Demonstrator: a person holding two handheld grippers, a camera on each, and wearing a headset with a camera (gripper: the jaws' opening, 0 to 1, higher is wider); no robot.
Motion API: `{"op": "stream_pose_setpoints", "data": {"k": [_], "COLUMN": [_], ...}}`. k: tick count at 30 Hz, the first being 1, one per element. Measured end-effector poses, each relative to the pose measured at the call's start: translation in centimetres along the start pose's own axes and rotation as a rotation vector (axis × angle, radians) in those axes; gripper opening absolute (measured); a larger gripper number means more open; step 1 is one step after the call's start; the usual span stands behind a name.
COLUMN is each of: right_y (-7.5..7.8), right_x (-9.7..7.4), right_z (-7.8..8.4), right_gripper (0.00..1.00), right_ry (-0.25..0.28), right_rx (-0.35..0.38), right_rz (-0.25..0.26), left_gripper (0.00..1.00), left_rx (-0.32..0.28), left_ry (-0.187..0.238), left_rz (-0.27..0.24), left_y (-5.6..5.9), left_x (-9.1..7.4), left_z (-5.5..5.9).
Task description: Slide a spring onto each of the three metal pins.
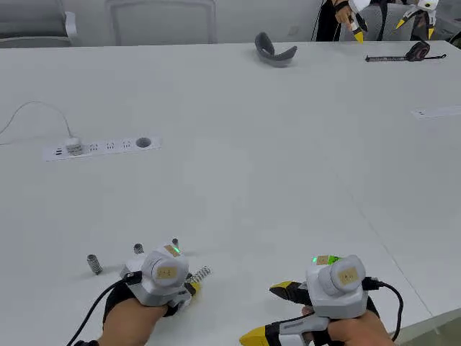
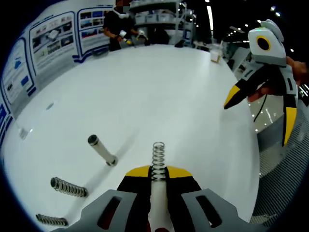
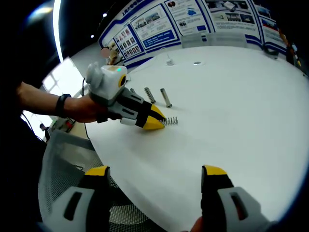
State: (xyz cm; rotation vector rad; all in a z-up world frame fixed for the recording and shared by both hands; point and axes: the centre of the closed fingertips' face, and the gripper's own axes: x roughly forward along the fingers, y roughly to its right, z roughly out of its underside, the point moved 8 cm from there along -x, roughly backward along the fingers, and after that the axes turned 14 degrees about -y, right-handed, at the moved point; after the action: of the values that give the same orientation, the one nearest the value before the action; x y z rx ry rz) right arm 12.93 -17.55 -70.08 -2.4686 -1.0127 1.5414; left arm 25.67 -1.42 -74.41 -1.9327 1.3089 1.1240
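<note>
Item 1: left gripper point(image 2: 158, 171). Jaws closed on a spring point(image 2: 158, 153), clamped near its lower end. The rest of the coil juts straight out beyond the yellow tips. A pale rod runs back between the jaws behind the coil; what it is cannot be told.

Item 2: right gripper point(image 3: 155, 170). Jaws spread wide, nothing between them. It is held off to the left gripper's right, near the edge of the white table point(image 1: 288, 158).

Item 3: metal pin point(image 2: 101, 150). On the table just ahead and left of the left gripper's tips, bare of any spring.

Item 4: two loose springs point(image 2: 69, 187) point(image 2: 50, 221). Further left of the pin, beside the left gripper, apart from each other.
</note>
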Motion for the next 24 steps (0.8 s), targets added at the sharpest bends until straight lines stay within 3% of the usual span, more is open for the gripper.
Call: {"op": "stream_pose_setpoints", "data": {"k": [8, 16, 24], "right_y": [0.0, -0.3, -0.9], "right_x": [-0.1, 0.3, 0.8], "right_z": [-0.4, -1.1, -1.5], "right_gripper": [0.79, 0.78, 0.77], "right_ry": [0.007, 0.019, 0.046], "right_rx": [-0.005, -0.004, 0.012], "right_rz": [-0.005, -0.017, -0.053], "left_gripper": [0.11, 0.11, 0.11], "left_rx": [-0.045, -0.08, -0.136], "left_ry": [-0.014, 0.015, 0.04], "left_rz": [0.025, 0.03, 0.021], "left_y": [-0.1, 0.1, 0.1], "left_x": [-0.6, -1.9, -3.8], "left_z": [0.7, 1.5, 3.6]}}
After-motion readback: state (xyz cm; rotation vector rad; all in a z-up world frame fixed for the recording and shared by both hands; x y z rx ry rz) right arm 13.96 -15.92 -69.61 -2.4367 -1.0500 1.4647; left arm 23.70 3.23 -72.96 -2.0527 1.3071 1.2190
